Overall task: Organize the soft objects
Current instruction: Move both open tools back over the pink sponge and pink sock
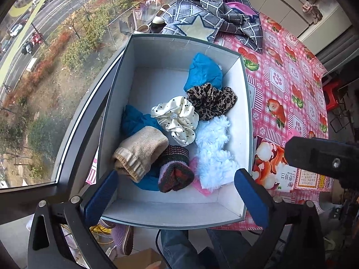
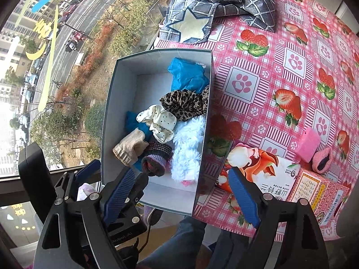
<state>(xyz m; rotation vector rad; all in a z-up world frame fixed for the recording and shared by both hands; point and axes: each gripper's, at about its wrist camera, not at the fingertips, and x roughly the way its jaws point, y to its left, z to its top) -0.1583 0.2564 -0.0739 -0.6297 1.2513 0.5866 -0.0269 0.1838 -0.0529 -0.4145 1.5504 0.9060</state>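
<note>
The box [image 1: 243, 103] sits at the worktop's [image 2: 258, 51] window-side edge and serves as the landmark. Inside it, a folded cloth [image 1: 204, 71] lies toward the far wall, with the patterned scrunchie [image 1: 211, 100] just nearer and touching it. The dotted scrunchie [image 1: 177, 118] rests mid-box, the fluffy piece [image 1: 213, 148] along the right wall, the knit sock [image 1: 139, 152] and striped sock [image 1: 175, 170] toward the near wall. Behind the box lies a crumpled checked cloth [image 2: 215, 6]. Right of the box, near its front corner, lies a printed packet [image 2: 264, 168]; further right sits a sponge block [image 2: 308, 144].
</note>
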